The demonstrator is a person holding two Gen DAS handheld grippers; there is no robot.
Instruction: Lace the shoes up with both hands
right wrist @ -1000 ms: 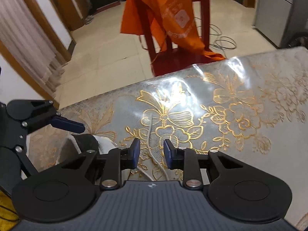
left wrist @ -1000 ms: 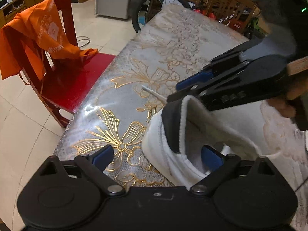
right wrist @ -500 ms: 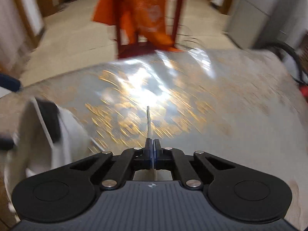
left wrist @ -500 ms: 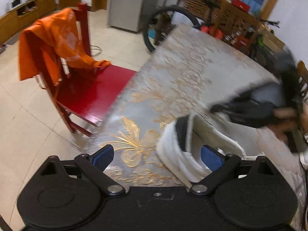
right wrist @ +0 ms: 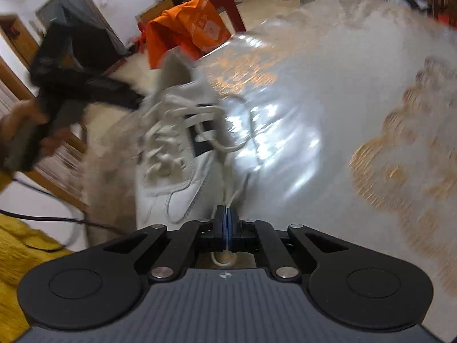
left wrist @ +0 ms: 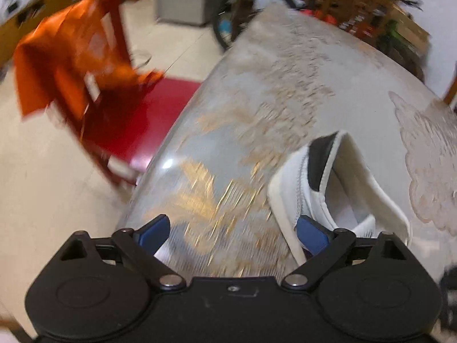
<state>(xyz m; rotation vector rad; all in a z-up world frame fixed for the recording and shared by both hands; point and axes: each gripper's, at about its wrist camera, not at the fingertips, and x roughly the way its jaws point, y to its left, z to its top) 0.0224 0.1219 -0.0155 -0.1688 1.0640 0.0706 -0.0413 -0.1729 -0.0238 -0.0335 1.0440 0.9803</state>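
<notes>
A white shoe (right wrist: 171, 154) with a black side patch lies on the patterned table (right wrist: 342, 91); its heel and collar show in the left wrist view (left wrist: 322, 171). My right gripper (right wrist: 227, 217) is shut on a white lace (right wrist: 225, 171) that runs back to the shoe's eyelets. My left gripper (left wrist: 231, 228) is open at the heel, its right fingertip (left wrist: 310, 233) against the heel's outside. It also shows in the right wrist view (right wrist: 85, 88), behind the shoe.
A red chair (left wrist: 137, 114) draped with orange cloth (left wrist: 57, 57) stands beside the table's edge. A bicycle wheel (left wrist: 237, 14) and shelves stand beyond the far end. A yellow cloth (right wrist: 17, 245) and a black cable (right wrist: 42, 220) lie at the left.
My right gripper closed on the lace and pulled back toward the shoe's toe end, drawing the lace with it. My left gripper stayed open at the heel and shifted slightly.
</notes>
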